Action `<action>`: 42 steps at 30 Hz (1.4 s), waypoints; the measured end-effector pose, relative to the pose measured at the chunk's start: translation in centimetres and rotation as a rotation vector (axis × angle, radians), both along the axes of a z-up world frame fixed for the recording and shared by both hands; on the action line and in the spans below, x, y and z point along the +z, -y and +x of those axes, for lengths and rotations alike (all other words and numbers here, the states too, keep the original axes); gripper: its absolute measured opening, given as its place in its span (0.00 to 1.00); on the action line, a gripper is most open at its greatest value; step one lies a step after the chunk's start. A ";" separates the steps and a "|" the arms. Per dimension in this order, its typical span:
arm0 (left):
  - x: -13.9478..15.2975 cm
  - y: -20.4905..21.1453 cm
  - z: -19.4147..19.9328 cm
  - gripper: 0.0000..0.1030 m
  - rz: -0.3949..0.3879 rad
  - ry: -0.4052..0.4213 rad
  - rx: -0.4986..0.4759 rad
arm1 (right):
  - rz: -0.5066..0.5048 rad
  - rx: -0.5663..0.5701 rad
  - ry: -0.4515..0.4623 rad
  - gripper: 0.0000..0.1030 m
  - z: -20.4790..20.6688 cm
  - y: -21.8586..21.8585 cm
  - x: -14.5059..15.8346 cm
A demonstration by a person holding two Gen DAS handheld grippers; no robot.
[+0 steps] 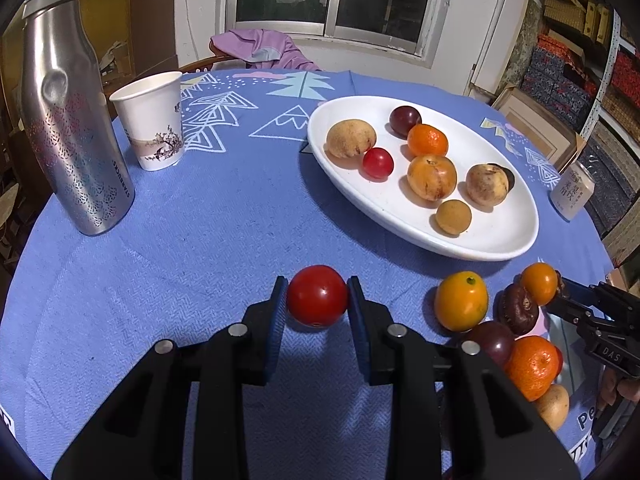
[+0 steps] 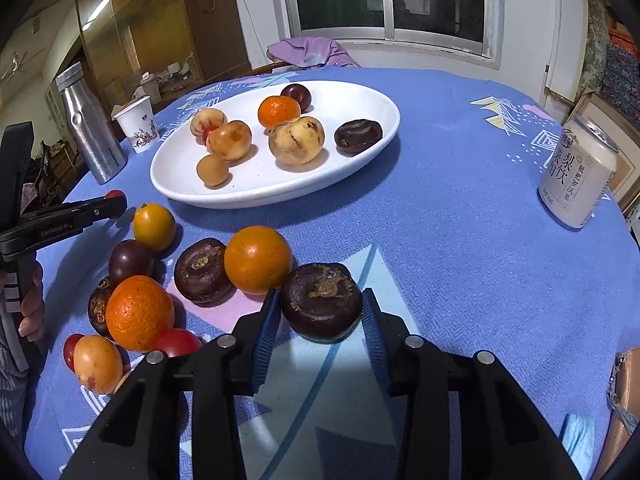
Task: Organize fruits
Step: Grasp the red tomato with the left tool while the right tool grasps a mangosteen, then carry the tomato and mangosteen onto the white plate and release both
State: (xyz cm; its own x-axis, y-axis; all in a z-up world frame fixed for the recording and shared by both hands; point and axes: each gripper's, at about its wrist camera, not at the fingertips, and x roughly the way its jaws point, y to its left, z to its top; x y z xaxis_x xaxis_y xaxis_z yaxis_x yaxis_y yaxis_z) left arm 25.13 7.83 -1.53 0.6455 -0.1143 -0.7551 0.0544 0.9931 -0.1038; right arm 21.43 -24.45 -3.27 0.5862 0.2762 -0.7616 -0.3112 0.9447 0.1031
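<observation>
My left gripper [image 1: 317, 285] is shut on a red tomato [image 1: 317, 300] just above the blue tablecloth, near the front edge. My right gripper [image 2: 320, 298] has both blue pads against the sides of a dark brown, flat-topped fruit [image 2: 320, 308] that rests on the cloth. An orange fruit [image 2: 258, 260] touches that dark fruit on its left. A white oval plate [image 2: 256, 196] further back holds several fruits, yellow, orange, red and dark. More loose fruits [image 2: 138, 312] lie in a cluster at the left of the right wrist view.
A steel bottle [image 1: 68, 120] and a paper cup [image 1: 154, 120] stand at the back left of the table. A pale drink can [image 2: 576, 172] stands at the right. A hand [image 2: 34, 304] holds the left gripper's grip. A chair with purple cloth [image 1: 260, 50] is behind the table.
</observation>
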 end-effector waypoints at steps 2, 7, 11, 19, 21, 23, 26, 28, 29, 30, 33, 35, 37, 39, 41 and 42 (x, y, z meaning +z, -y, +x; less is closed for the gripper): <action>0.5 -0.3 -0.2 0.29 -0.016 0.015 0.008 | 0.016 -0.013 0.004 0.41 -0.1 0.5 0.2; 2.4 -0.6 -1.2 0.28 -0.050 0.066 0.011 | 0.081 -0.048 0.044 0.41 -0.7 2.3 2.0; 5.4 0.2 -2.1 0.28 -0.039 0.137 0.004 | 0.162 -0.084 0.127 0.40 -1.6 4.0 5.2; 10.5 4.9 0.1 0.28 -0.022 0.214 -0.062 | 0.222 -0.053 0.223 0.40 1.4 1.9 11.6; 9.8 5.8 1.3 0.28 -0.049 0.194 -0.071 | 0.241 -0.022 0.194 0.40 2.7 0.0 10.9; 8.3 6.3 2.6 0.28 -0.059 0.160 -0.069 | 0.228 0.013 0.155 0.40 3.6 -1.9 9.4; 5.4 6.5 4.6 0.28 -0.039 0.092 -0.058 | 0.150 0.048 0.113 0.40 4.4 -4.5 6.9; 4.3 6.0 5.6 0.28 -0.046 0.062 -0.047 | 0.124 0.055 0.089 0.40 5.2 -5.3 5.7; 3.8 5.9 5.9 0.28 -0.045 0.051 -0.048 | 0.118 0.053 0.083 0.40 5.4 -5.5 5.3; 3.5 5.8 6.2 0.28 -0.039 0.043 -0.049 | 0.113 0.051 0.076 0.40 5.6 -5.6 5.0; 2.6 5.9 6.8 0.28 -0.023 0.027 -0.050 | 0.101 0.046 0.063 0.40 5.9 -5.9 4.4; 2.1 6.1 7.2 0.29 -0.014 0.016 -0.055 | 0.095 0.045 0.055 0.40 6.0 -6.0 4.0; 1.7 6.3 7.4 0.28 -0.007 0.009 -0.055 | 0.091 0.043 0.049 0.40 6.1 -6.1 3.7; 1.5 6.4 7.4 0.29 -0.007 0.003 -0.057 | 0.090 0.041 0.042 0.40 6.2 -6.1 3.4; 1.4 6.4 7.4 0.29 -0.004 0.004 -0.054 | 0.092 0.039 0.037 0.41 6.2 -6.1 3.2; 1.4 6.4 7.4 0.29 -0.003 0.004 -0.054 | 0.095 0.039 0.034 0.41 6.2 -6.1 3.2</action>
State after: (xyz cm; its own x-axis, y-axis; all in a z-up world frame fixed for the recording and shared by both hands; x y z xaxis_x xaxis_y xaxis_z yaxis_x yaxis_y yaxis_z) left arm 32.50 1.46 -0.08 0.6415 -0.1513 -0.7521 0.1080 0.9884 -0.1067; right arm 27.65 -18.38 -0.08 0.5982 0.3699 -0.7109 -0.3528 0.9181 0.1808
